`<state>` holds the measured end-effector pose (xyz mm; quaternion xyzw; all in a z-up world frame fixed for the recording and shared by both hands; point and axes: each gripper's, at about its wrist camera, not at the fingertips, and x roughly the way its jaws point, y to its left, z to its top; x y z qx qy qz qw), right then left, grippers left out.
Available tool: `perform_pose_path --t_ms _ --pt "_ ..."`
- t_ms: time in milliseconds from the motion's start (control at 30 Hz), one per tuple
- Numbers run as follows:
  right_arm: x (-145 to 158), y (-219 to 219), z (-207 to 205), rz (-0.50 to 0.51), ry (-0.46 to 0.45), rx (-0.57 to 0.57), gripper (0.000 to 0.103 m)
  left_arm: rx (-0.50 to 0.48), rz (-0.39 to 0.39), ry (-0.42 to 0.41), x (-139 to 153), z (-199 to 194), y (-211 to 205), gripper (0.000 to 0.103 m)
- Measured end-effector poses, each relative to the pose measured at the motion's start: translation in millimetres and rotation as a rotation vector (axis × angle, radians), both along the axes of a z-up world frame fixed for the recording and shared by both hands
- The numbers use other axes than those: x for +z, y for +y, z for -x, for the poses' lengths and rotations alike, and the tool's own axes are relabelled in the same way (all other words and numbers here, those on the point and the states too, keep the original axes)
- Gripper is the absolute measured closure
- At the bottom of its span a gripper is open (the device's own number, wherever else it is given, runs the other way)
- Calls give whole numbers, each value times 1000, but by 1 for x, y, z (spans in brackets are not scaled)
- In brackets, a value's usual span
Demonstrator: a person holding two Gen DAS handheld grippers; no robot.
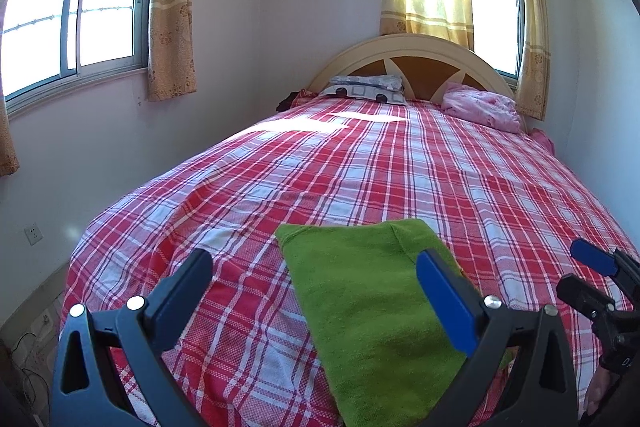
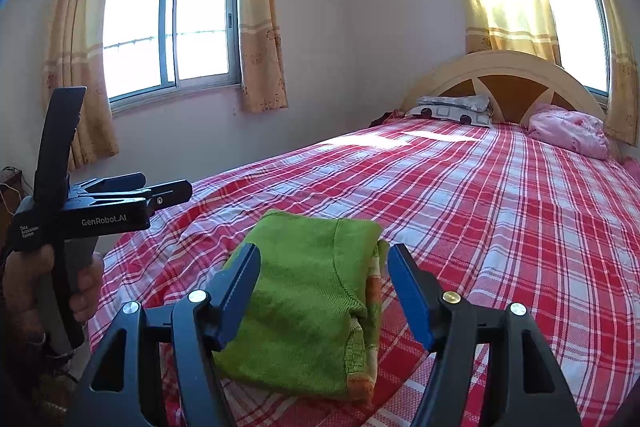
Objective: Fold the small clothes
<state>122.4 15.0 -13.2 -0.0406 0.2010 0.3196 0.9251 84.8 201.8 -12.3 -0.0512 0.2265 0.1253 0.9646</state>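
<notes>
A small green knit garment [image 1: 360,311] lies folded into a compact rectangle near the foot of the bed. Its orange trim shows at the stacked right edge [image 2: 370,311]. My left gripper [image 1: 316,263] stands open over the garment's left side, with nothing pinched between its blue pads. My right gripper [image 2: 324,255] is open too, and the garment [image 2: 304,299] lies below and between its fingers untouched. Each gripper shows in the other's view: the right one [image 1: 580,275] at the right edge, the left one [image 2: 164,185] at the left, held by a hand [image 2: 24,283].
A red, white and blue plaid sheet [image 1: 400,179] covers the bed. At the far end are a cream headboard [image 1: 412,47], a patterned pillow [image 1: 368,89] and a pink bundle [image 1: 480,105]. The wall and window [image 1: 72,7] are on the left.
</notes>
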Motion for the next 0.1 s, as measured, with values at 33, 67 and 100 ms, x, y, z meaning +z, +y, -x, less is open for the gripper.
perform_pose_path --t_ms 33,67,100 --pt "0 0 0 0 1 0 36 4 -3 -3 0 0 1 0" --pt "0 0 0 0 1 0 36 5 -5 -5 1 1 1 0" --pt "0 0 0 0 1 -1 36 3 -6 -7 1 1 2 0"
